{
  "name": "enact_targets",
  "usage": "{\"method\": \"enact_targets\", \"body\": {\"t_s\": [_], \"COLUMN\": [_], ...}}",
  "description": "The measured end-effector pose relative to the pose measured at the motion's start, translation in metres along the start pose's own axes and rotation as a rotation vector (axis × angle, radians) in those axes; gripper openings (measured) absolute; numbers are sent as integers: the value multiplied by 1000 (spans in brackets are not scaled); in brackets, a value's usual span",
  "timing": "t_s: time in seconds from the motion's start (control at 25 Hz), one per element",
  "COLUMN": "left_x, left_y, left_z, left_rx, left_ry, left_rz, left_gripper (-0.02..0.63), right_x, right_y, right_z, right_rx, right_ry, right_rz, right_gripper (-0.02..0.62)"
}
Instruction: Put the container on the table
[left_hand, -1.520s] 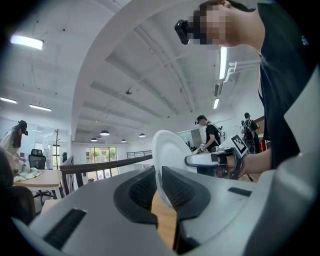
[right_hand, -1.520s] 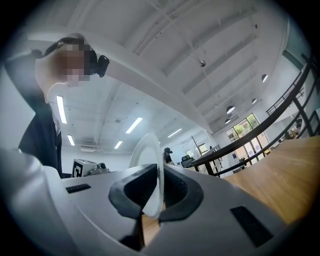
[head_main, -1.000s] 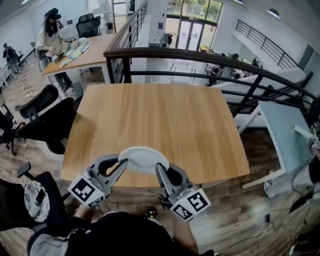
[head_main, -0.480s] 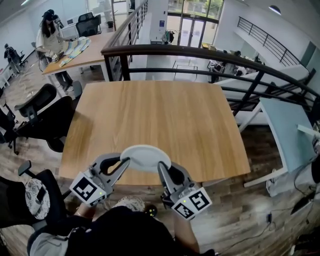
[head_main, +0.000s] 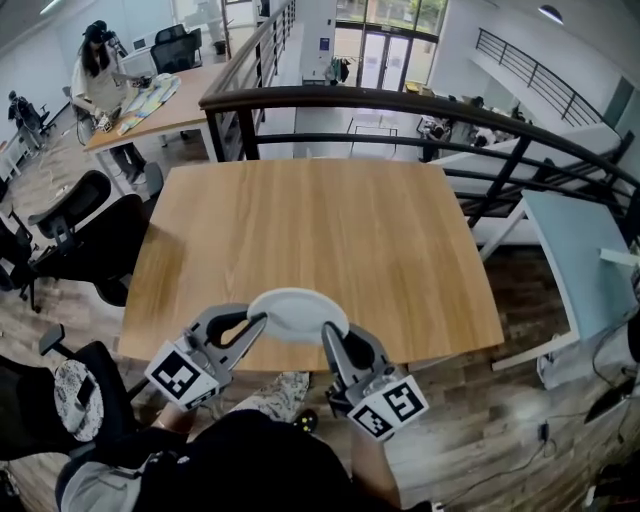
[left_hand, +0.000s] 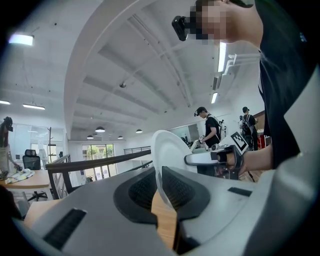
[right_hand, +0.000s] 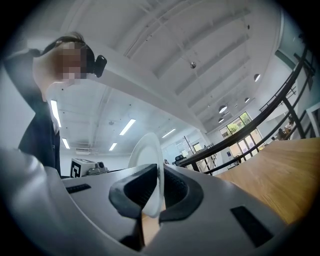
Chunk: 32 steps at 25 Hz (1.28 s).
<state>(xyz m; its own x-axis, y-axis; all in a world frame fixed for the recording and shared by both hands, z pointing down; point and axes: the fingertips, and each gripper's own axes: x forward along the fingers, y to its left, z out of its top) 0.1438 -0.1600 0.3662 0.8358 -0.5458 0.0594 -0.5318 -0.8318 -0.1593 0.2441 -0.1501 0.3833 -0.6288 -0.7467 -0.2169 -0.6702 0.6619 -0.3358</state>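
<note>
A shallow white container (head_main: 296, 313), round like a dish, hangs just above the near edge of the wooden table (head_main: 320, 240). My left gripper (head_main: 258, 323) is shut on its left rim and my right gripper (head_main: 327, 331) is shut on its right rim. In the left gripper view the white container (left_hand: 170, 160) stands edge-on between the dark pads, with the right gripper (left_hand: 192, 159) beyond it. In the right gripper view the container (right_hand: 149, 165) is pinched thin between the jaws, and the tabletop (right_hand: 270, 170) stretches away at the right.
A black railing (head_main: 400, 110) runs along the table's far side. Black office chairs (head_main: 80, 240) stand to the left, one chair (head_main: 75, 395) close by my left arm. A pale blue table (head_main: 575, 260) is at the right. A person stands at a far desk (head_main: 150, 105).
Both grippers have carried the container slightly forward and down towards the table's near edge. Both grips stay the same.
</note>
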Motion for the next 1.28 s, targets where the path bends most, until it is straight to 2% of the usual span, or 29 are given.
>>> {"method": "enact_targets", "body": {"t_s": [0.28,0.48,1.12,1.28], "left_x": [18,29,75,83], "left_y": [9,26,86,100], "left_z": [-6,-13,-52,-66], "left_rx": [1,-23,-63,-112], "left_ry": [-14,-37,16,25], "left_rz": [-23,-11,4,15], "left_gripper": [43,43,43,43], "right_x": [5,20,75,87], "right_y": [-18,-32,-99,-112], "right_z": [2,-1,-20,-29], "right_rx": [-13,-23,6,17], "right_ry": [2,24,97,120], "right_rz": [-22,-24,-47,-52], "right_gripper": [26,26,26,26]}}
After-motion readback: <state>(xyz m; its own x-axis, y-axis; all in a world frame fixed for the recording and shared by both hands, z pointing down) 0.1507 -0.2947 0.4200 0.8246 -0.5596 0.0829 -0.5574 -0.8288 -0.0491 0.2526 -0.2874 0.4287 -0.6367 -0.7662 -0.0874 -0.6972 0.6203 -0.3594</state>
